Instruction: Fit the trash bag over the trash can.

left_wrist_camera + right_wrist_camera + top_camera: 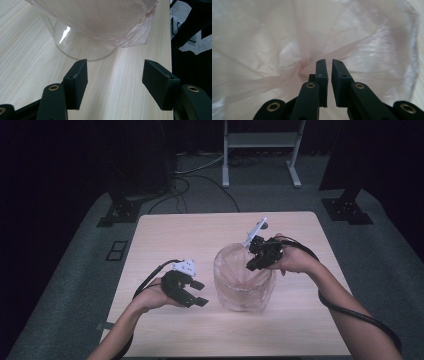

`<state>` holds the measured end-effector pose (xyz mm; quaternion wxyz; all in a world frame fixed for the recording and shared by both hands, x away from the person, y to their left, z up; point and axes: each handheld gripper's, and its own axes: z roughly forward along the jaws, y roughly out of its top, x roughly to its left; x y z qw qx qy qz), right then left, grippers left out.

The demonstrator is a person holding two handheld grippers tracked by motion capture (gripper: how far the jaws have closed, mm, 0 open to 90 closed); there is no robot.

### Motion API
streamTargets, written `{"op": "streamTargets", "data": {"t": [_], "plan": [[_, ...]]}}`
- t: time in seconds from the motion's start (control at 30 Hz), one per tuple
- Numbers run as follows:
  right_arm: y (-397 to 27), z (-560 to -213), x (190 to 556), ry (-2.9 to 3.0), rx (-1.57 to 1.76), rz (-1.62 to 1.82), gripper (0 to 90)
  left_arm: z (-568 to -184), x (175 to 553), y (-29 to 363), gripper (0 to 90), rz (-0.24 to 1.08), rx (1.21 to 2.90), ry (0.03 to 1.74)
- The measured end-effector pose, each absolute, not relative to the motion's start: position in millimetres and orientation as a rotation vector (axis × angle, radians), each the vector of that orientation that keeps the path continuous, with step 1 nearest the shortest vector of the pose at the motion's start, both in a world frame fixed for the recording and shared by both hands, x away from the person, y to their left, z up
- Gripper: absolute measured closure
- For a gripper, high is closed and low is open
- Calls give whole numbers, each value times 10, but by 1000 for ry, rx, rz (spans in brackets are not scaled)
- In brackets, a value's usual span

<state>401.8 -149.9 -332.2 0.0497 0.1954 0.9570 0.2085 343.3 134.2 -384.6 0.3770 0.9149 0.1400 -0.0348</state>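
Lining the clear bin (245, 290) mid-table with a pink bag (287, 50); right gripper (329, 67) inside it, jaws nearly together, seemingly pinching nothing; left gripper (192, 295) spread beside it; next, grip the overhanging edge

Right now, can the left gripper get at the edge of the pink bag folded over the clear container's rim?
Probably yes. The left gripper sits open beside the clear container with bare table between; the bag's folded edge hangs just ahead, above its jaws. The right gripper is over the far rim.
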Motion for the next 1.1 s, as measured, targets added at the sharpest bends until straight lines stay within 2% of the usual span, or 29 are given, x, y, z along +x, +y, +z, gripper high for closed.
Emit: {"op": "streamTargets", "data": {"t": [0.3,0.53,0.7,0.87,1.1], "plan": [[-1537,-3378,4285,2884,735,582,862,-3849,3449,1369,354,-95,2341,368],[-1523,-3234,4145,2911,636,675,804,-3832,3443,1384,336,-94,2347,376],[-1279,-3251,4055,2951,522,625,795,-3828,3442,1378,325,-100,2340,382],[-979,-3341,4152,2980,498,594,787,-3813,3449,1409,315,-96,2342,378],[-774,-3381,4251,3003,486,567,787,-3817,3451,1481,314,-92,2332,391]]}}
